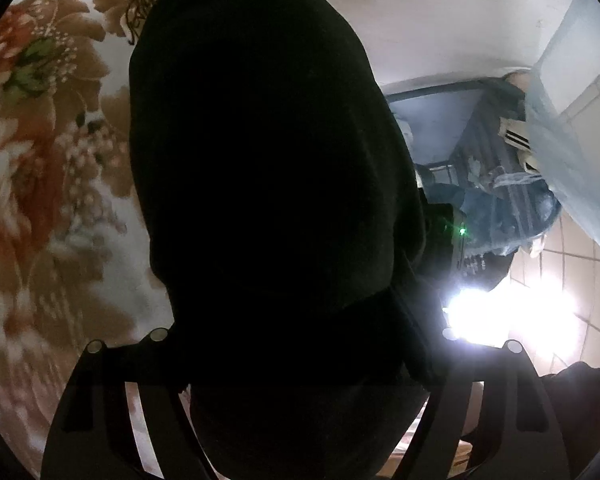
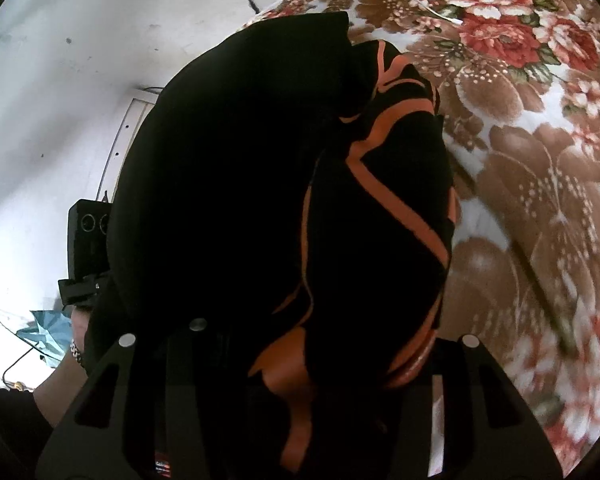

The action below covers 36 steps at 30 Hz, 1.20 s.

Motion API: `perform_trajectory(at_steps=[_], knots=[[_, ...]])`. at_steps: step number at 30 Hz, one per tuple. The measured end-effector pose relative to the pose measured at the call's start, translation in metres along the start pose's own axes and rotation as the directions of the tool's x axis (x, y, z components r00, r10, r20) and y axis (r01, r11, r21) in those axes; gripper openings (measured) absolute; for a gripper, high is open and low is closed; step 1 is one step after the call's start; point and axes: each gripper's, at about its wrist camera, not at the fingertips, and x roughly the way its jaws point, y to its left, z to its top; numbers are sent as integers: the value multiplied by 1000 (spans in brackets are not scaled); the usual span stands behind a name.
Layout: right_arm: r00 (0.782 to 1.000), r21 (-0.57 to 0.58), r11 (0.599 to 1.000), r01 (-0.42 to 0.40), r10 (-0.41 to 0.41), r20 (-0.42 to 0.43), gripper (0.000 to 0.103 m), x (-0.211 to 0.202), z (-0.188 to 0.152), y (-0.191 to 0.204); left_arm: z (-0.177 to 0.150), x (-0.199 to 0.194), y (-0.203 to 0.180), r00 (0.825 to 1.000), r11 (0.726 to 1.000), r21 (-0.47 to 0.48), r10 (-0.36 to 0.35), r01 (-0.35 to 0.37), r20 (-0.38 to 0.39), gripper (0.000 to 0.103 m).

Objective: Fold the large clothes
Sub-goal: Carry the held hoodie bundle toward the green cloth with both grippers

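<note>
We see the garment [image 1: 268, 168] hanging dead centre in the left wrist view, bunched between the left gripper [image 1: 300, 364] fingers at the near edge. Blanket [image 1: 52, 184] lies left and behind it; wall far, rack [image 1: 488, 148] right of it, floor [image 1: 572, 288] further right. In the right wrist view the garment [image 2: 260, 208] again fills the middle, running down between the right gripper [image 2: 300, 360] fingers. Blanket [image 2: 540, 160] spreads right and far right; wall left; a box [image 2: 88, 236] sits left, just beside the garment.
</note>
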Motion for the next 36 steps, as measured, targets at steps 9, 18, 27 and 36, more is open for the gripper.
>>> perform_trajectory(at_steps=[9,18,27,36], knots=[[999,69,997,31,-33,30,47,-66,-80,49,-62,-19,-60,996,1000,-2,-8,8,-84,76],[991,123,992,36,-51,122,46,-197,-135,20,-73,50,-156,989,996,83,-18,31,-148,76],[976,132,988,85,-109,187,46,-338,-154,-81,-82,199,-257,977,985,152,-46,79,-207,76],[938,278,954,108,-191,290,46,-454,-177,-204,-67,356,-335,926,964,215,-66,154,-371,76]])
